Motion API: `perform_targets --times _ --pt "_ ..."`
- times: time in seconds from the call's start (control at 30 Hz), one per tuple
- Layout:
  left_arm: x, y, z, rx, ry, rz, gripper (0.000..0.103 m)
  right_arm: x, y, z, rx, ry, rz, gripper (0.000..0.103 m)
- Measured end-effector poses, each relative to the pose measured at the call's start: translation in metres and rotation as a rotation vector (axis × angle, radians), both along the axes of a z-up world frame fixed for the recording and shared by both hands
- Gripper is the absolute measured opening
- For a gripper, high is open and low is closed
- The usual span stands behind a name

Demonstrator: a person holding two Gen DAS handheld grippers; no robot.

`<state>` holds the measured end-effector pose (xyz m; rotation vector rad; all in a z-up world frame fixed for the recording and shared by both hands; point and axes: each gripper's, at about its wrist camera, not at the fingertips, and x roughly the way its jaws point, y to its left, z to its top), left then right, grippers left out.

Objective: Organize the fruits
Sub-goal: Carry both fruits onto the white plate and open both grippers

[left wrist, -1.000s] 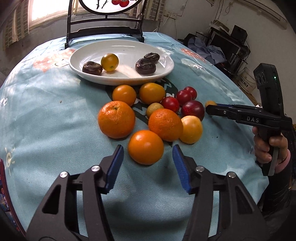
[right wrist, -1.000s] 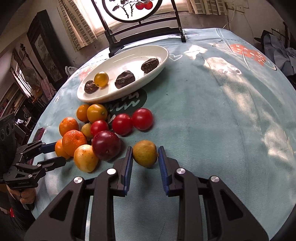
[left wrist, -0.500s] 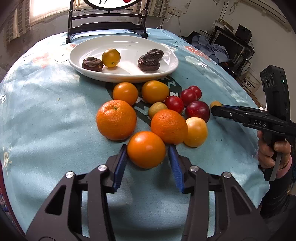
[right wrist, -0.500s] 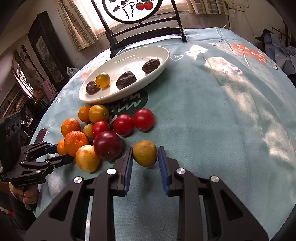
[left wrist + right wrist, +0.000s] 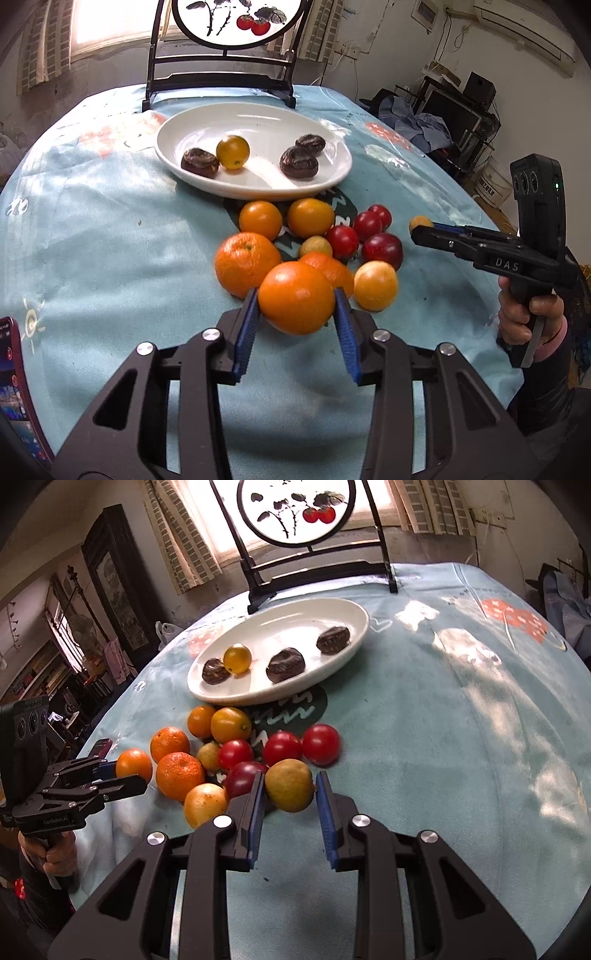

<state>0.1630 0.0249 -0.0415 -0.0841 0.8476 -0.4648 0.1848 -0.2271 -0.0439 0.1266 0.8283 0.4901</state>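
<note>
Left gripper (image 5: 297, 308): jaws just closing, pads now clamped on a smooth orange (image 5: 296, 297) at the near edge of the fruit cluster mid-table. Right gripper (image 5: 289, 788): narrow, pinching a yellow-green fruit (image 5: 289, 784) on the cluster's right side. White plate (image 5: 255, 186) toward the table's far edge, bearing three dark fruits and one yellow.

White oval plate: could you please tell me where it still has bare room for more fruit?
The white oval plate is bare along its far half and between the yellow tomato and the two right-hand dark wrinkled fruits. The near-left, by the third dark fruit, is crowded.
</note>
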Motion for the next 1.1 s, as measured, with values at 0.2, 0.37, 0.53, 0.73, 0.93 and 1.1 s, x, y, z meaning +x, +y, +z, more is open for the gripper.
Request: perform_targets --times 0.2,0.37,0.53,0.73,0.93,1.1 --pt "0.048 -0.002 0.028 -0.069 -0.052 0.044 0.041 0.034 0.019 0.03 0.023 -0.091 -0.006 0.028" --pt "0.104 -0.008 0.037 -0.03 -0.066 0.155 0.041 0.086 0.039 0.036 -0.006 -0.12 -0.045 0.028" --pt "0.148 0.001 0.031 -0.004 -0.037 0.222 0.041 0.124 0.054 0.026 -0.033 -0.106 -0.05 0.028" --pt "0.174 0.006 0.021 0.002 0.005 0.243 0.041 0.143 0.063 0.019 -0.072 -0.105 -0.034 0.029" --pt "0.153 0.013 0.037 0.027 -0.081 0.305 0.09 0.132 0.063 0.023 -0.102 -0.107 -0.049 0.063" --pt "0.127 0.02 0.048 0.011 -0.123 0.329 0.097 0.108 0.07 0.036 -0.164 -0.19 -0.033 0.063"
